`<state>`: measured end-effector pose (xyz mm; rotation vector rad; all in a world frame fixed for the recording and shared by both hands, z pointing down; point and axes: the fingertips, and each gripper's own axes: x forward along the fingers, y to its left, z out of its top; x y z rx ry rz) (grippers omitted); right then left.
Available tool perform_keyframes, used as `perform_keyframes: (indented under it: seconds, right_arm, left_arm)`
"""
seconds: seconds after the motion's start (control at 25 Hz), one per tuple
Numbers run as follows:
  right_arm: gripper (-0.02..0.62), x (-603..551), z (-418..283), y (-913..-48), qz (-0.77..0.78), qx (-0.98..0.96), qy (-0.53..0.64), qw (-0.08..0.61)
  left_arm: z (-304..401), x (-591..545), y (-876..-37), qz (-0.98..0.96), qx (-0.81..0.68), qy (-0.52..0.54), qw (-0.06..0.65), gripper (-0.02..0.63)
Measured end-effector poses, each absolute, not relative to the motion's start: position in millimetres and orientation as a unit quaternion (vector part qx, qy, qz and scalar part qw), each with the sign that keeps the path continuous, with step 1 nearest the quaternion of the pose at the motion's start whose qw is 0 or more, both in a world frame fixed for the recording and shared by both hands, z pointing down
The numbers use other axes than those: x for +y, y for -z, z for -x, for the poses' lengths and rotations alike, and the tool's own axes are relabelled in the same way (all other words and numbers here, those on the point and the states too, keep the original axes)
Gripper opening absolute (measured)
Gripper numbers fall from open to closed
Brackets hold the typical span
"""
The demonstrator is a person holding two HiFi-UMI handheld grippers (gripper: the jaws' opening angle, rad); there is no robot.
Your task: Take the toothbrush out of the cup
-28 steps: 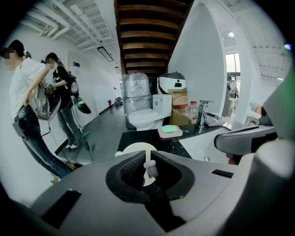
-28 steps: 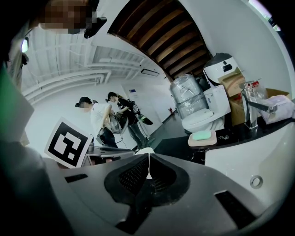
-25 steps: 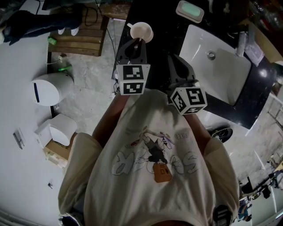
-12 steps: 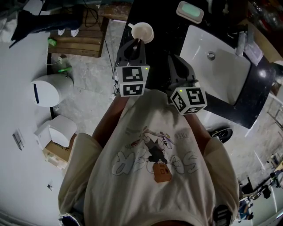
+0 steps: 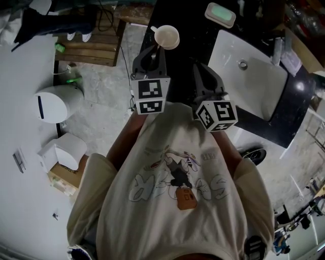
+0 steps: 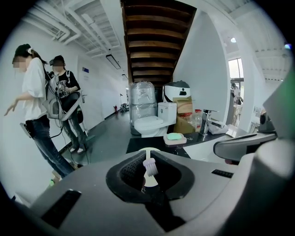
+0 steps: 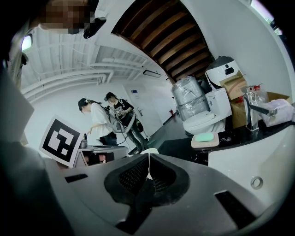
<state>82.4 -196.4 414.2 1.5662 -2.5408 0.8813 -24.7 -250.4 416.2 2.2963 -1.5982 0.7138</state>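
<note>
A pale cup (image 5: 166,36) stands on the black counter (image 5: 189,35) near its left end. My left gripper (image 5: 157,49) hovers just in front of it, shut on the toothbrush. In the left gripper view the toothbrush's bristle head (image 6: 150,167) shows between the jaws of my left gripper (image 6: 146,156), with the cup's rim (image 6: 138,150) just beyond. How much of the brush is still inside the cup is hidden. My right gripper (image 5: 199,69) hangs beside it over the counter, shut with nothing held; its pads (image 7: 154,171) meet in the right gripper view.
A white sink (image 5: 254,76) with a faucet (image 5: 277,48) lies at the right. A soap dish (image 5: 219,13) with green soap sits at the back. Beyond the counter stand a toilet (image 6: 150,124) and two people (image 6: 32,101). A white bin (image 5: 53,104) is on the floor, left.
My left gripper has risen slightly with the toothbrush still in it. The right gripper has kept still.
</note>
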Motion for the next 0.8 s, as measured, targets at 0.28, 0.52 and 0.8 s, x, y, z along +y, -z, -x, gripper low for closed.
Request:
perform_keyframes:
  seconds: [0.28,0.52,0.8]
  right_arm:
    - [0.02,-195,-75,-410,-0.508,-0.815,-0.279,0.014]
    - [0.02,-195,-64,-406,-0.509,-0.815,-0.276,0.013]
    - [0.02,-188,-47,-402,-0.508,-0.817,-0.274,0.015]
  left_arm:
    - [32,-247,-406,-0.793,-0.551,-0.23,0.122,0.038]
    - [41,-246,-393,-0.798,-0.552,-0.211,0.118,0.038]
    - [54,-237,-376,-0.803,-0.553,-0.187,0.116,0.038]
